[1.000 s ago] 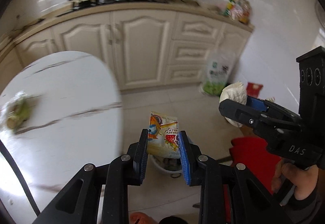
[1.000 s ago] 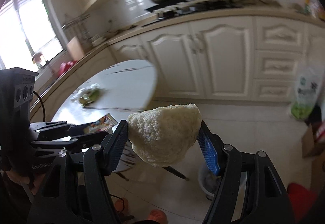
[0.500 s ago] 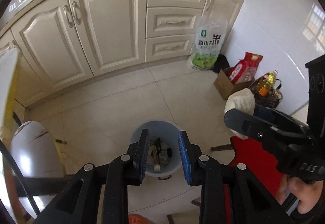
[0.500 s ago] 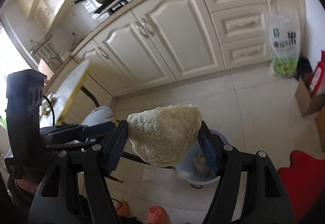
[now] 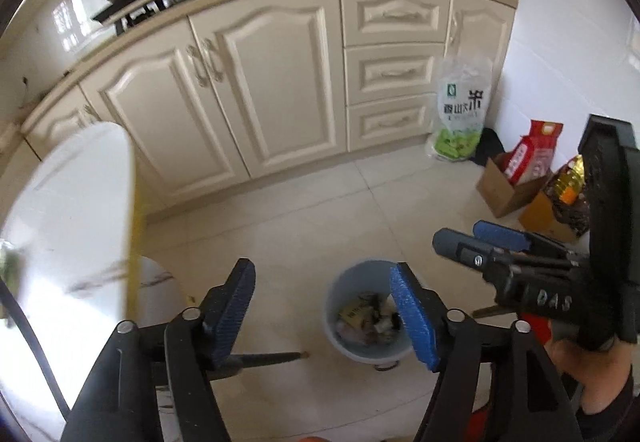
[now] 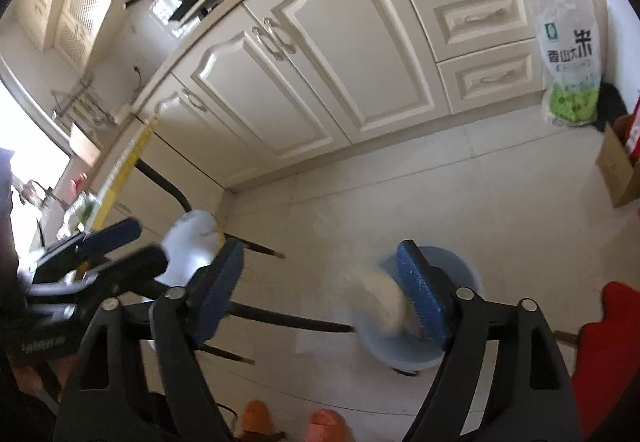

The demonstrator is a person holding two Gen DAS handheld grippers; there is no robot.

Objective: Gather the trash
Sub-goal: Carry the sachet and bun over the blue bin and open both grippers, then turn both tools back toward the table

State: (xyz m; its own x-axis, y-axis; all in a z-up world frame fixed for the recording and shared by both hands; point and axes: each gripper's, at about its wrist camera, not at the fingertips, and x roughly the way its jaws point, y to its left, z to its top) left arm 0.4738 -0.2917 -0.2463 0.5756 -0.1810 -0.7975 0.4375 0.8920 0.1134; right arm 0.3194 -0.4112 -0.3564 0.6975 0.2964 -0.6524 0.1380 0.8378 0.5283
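Blue bin (image 5: 366, 316) sitting on the floor tiles, junk inside too small to identify, pale blurry lump (image 6: 382, 300) smearing over its rim, right claw (image 6: 320, 292) and left claw (image 5: 326, 312) both gaping wide, gripping nothing

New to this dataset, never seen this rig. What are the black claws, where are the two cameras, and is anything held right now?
No robot here: a person carries a handheld two-finger gripper in each hand, each with a fisheye camera looking forward along its fingers. In the left wrist view the left gripper is open and empty, above a blue trash bin on the tile floor, with wrappers inside. The right gripper shows at that picture's right edge. In the right wrist view the right gripper is open too; a pale crumpled wad, blurred, is at the bin's mouth beside one pad, apparently dropping in. A white marble-look table stands on the left, and cream kitchen cabinets behind.
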